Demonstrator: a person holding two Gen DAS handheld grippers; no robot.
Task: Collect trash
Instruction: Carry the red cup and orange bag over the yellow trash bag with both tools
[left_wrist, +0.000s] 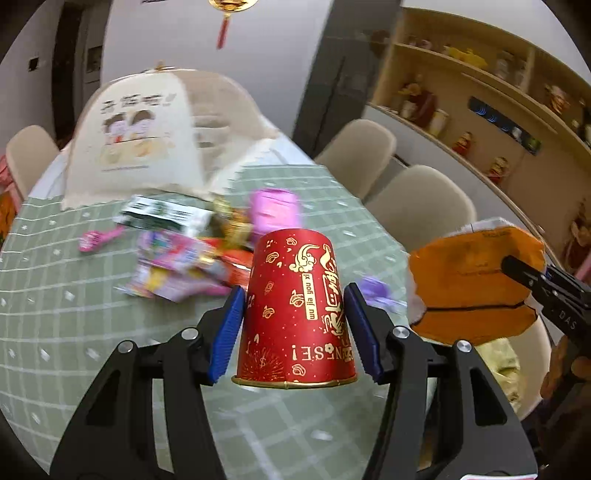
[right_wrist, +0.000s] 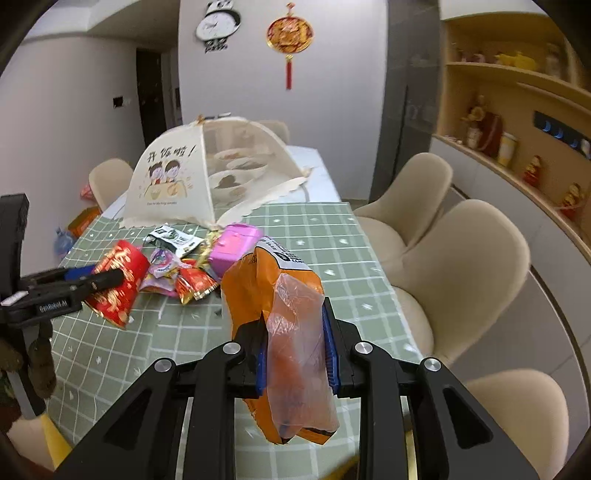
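My left gripper (left_wrist: 295, 332) is shut on a red paper cup (left_wrist: 295, 310) with gold print, held upside down above the green checked tablecloth (left_wrist: 74, 332); the cup also shows in the right wrist view (right_wrist: 120, 280). My right gripper (right_wrist: 295, 350) is shut on an orange snack bag (right_wrist: 266, 284) with a clear plastic piece, also seen in the left wrist view (left_wrist: 472, 280). A pile of wrappers (right_wrist: 177, 269) and a pink box (right_wrist: 232, 247) lie on the table beyond both grippers.
A cream mesh food cover (right_wrist: 192, 177) over bowls stands at the table's far end. Beige chairs (right_wrist: 461, 266) line the right side. A pink spoon-like item (left_wrist: 99, 240) lies left of the pile. Shelves with figurines (right_wrist: 517, 147) are at right.
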